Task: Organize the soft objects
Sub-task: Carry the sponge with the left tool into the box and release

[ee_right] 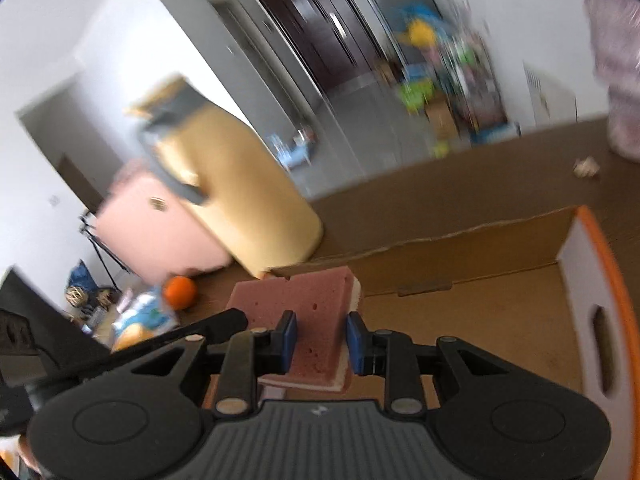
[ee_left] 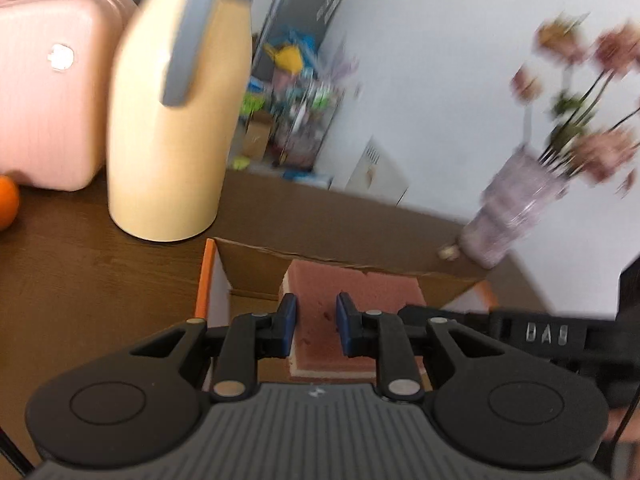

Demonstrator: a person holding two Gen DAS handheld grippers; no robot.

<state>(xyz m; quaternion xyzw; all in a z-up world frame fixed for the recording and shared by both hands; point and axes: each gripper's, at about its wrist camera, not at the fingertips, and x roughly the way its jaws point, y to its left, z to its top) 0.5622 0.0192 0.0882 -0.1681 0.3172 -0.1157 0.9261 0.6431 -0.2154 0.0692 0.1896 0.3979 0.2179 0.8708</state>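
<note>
In the left wrist view, my left gripper (ee_left: 316, 312) is shut on a pink sponge (ee_left: 352, 284) with a pale underside. It holds the sponge over an open cardboard box (ee_left: 256, 264) with orange-edged white flaps. In the right wrist view, my right gripper (ee_right: 322, 332) is shut on a pink sponge (ee_right: 296, 292) that has small holes. It hangs above the box's near left side (ee_right: 480, 248). The two grippers are close side by side. Whether they grip two sponges or one, I cannot tell.
The box stands on a brown wooden table (ee_left: 80, 280). Behind it are a tall yellow jug with a grey handle (ee_left: 172, 140), a pink case (ee_left: 48, 100) and an orange (ee_left: 6, 204). A lilac vase of flowers (ee_left: 512, 208) stands at the back right.
</note>
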